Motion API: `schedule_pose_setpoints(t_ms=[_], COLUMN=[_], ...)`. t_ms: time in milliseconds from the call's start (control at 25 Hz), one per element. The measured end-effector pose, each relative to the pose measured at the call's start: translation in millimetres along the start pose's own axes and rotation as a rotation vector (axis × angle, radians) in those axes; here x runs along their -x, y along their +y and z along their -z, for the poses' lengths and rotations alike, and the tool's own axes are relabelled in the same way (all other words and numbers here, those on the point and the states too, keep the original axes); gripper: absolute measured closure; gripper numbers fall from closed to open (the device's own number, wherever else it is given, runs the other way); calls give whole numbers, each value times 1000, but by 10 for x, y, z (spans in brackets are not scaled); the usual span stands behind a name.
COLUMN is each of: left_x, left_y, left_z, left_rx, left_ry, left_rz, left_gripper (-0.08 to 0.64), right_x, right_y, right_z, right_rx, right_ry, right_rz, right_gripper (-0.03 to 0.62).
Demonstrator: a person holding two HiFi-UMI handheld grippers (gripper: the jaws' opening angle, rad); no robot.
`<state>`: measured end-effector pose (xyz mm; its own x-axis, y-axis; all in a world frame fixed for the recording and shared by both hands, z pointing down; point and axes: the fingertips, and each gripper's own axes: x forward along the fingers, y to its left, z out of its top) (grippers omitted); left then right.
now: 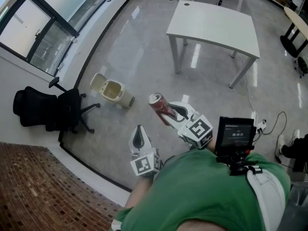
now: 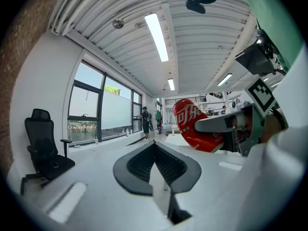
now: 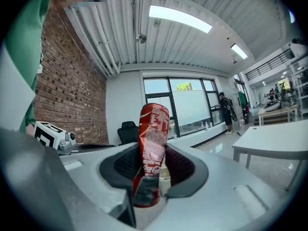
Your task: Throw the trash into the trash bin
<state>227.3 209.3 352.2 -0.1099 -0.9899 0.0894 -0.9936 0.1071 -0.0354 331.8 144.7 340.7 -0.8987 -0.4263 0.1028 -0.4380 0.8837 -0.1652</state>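
Note:
A dented red soda can (image 1: 158,106) sits upright between the jaws of my right gripper (image 1: 166,110), which is shut on it. In the right gripper view the can (image 3: 153,138) fills the gap of that gripper (image 3: 153,150), pads against both its sides. A beige trash bin (image 1: 113,91) with its lid flipped open stands on the floor ahead and to the left of the can. My left gripper (image 1: 139,130) hangs lower and nearer to me, with its tips together and nothing in it. The left gripper view shows its own jaws (image 2: 155,146) meeting, with the can (image 2: 191,125) off to the right.
A black office chair (image 1: 48,110) stands left of the bin, beside a brick wall (image 1: 33,186) and tall windows (image 1: 43,28). A white table (image 1: 214,23) is farther off at the right. A black screen (image 1: 236,134) is mounted at my chest. Another person (image 2: 146,121) stands by the far windows.

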Motion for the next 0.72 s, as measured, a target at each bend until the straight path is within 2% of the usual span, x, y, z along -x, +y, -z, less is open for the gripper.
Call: schedule_pose_setpoints(t_ms=[400,720], left_x=[-552,-594], left_y=[-443,-389], left_z=[-6,30], left_rx=[-4,-8], left_ry=[22,49], left_rz=[-63,-115], left_gripper=[555,555], right_x=[-26,-168], right_y=[-729,-735], right_z=[16,20], right_rx=[0,-21], right_ry=[24,29], right_rz=[-71,-127], right_gripper=[443,443])
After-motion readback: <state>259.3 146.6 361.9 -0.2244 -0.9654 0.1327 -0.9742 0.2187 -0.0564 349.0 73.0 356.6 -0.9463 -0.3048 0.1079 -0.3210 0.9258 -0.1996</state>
